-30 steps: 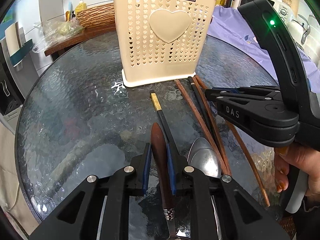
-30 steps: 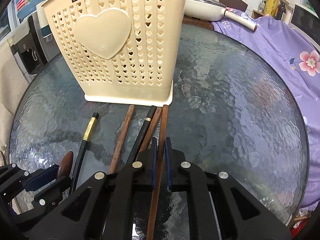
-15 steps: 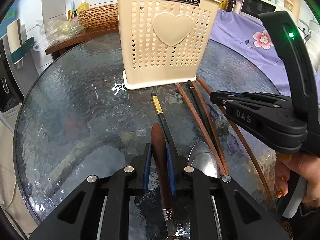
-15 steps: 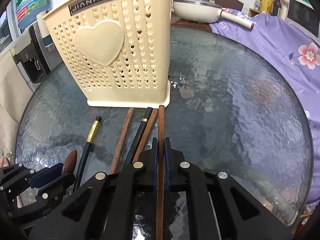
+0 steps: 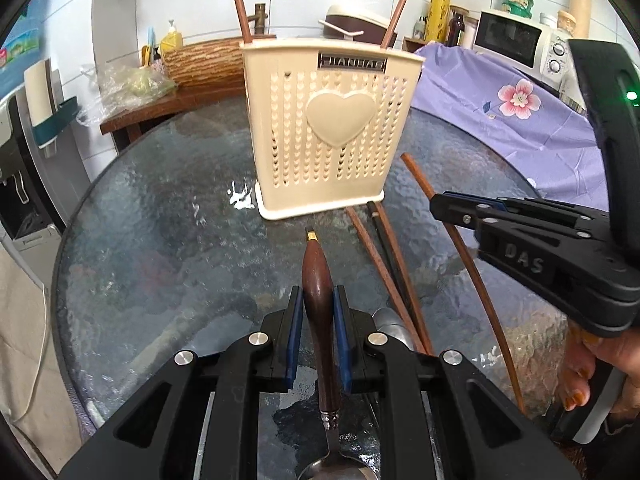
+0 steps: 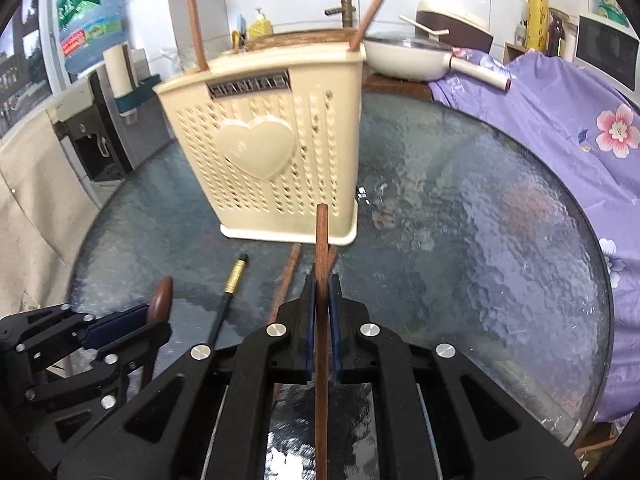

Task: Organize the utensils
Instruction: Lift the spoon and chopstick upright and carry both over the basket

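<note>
So the left gripper [image 5: 316,320] has its jaws clamped on the dark wooden handle of a spoon [image 5: 318,300], held above the glass table [image 5: 160,260]. The right gripper [image 6: 322,320] is pinching a brown chopstick [image 6: 321,240] the same way. The cream holder [image 5: 328,128] stands just behind with two chopsticks in it, and more lie loose in front of it.

Wooden-handled spoon [image 5: 318,312], brown chopstick [image 6: 321,280], both lifted
</note>
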The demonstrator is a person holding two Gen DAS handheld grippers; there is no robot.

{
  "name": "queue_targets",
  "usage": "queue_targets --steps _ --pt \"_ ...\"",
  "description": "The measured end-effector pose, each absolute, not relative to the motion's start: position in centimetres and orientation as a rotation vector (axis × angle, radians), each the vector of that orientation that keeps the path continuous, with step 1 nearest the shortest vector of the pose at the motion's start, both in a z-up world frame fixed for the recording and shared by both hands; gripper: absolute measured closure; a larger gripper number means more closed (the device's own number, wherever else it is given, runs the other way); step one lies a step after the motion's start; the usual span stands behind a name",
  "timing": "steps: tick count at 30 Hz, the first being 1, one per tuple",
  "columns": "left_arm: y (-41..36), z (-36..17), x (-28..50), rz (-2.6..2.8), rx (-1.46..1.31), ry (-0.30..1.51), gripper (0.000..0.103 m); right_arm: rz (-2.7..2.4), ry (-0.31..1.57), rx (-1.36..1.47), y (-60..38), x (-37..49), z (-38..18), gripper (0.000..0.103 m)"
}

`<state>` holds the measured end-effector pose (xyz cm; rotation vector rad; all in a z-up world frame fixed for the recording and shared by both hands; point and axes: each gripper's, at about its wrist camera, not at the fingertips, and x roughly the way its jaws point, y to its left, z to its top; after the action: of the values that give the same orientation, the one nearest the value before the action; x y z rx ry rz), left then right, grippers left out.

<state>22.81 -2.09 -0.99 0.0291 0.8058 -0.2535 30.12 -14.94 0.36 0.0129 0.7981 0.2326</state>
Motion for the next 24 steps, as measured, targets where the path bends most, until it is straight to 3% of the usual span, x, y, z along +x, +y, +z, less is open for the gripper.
queue_targets --steps 24 --pt "-0.6 3.6 20.7 -0.277 -0.001 0.695 0.088 0.441 0.677 0.147 -18.2 25.7 7.9 0.096"
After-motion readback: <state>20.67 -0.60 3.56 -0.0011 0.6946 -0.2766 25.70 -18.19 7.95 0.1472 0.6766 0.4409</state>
